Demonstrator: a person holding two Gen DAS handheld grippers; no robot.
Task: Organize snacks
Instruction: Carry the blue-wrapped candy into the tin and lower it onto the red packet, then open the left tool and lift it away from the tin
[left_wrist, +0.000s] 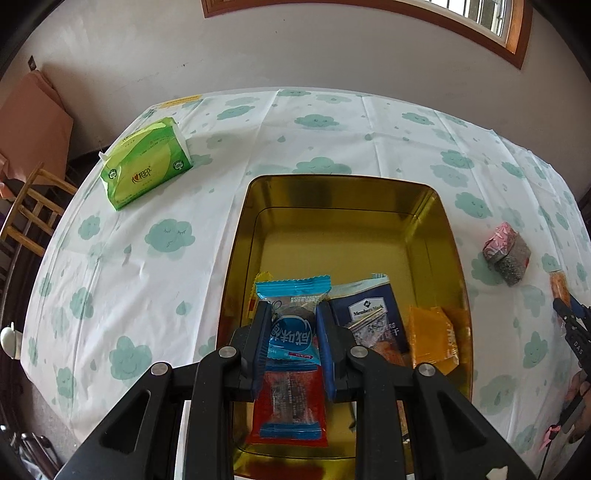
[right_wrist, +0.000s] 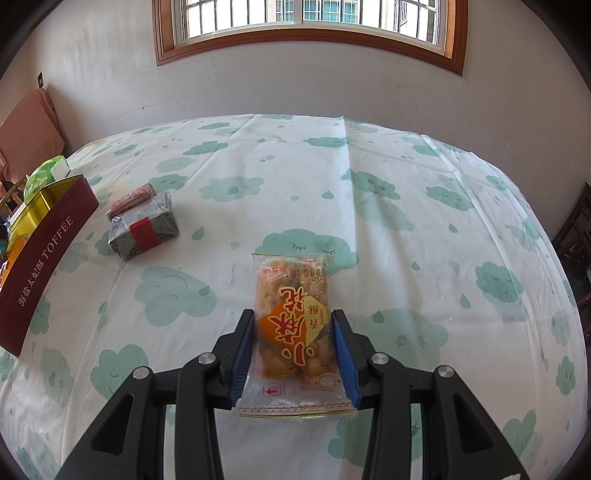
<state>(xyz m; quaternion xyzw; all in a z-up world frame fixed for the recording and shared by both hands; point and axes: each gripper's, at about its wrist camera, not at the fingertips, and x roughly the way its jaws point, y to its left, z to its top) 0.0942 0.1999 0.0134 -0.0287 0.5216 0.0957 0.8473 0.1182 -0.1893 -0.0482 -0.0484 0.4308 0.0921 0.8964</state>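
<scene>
Tin's (left_wrist: 436, 236) far half open (packets (left_wrist: 373, 314) crowd near end).

Green tissue pack (left_wrist: 146, 162) lies on cloud-print tablecloth (left_wrist: 332, 133).

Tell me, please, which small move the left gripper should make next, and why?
Probably open the left gripper and let go of the blue-ended plastic snack packet. Its jaws are shut on the packet, which already sits over the gold-lined metal tin, above a red packet and beside other snacks inside.
</scene>
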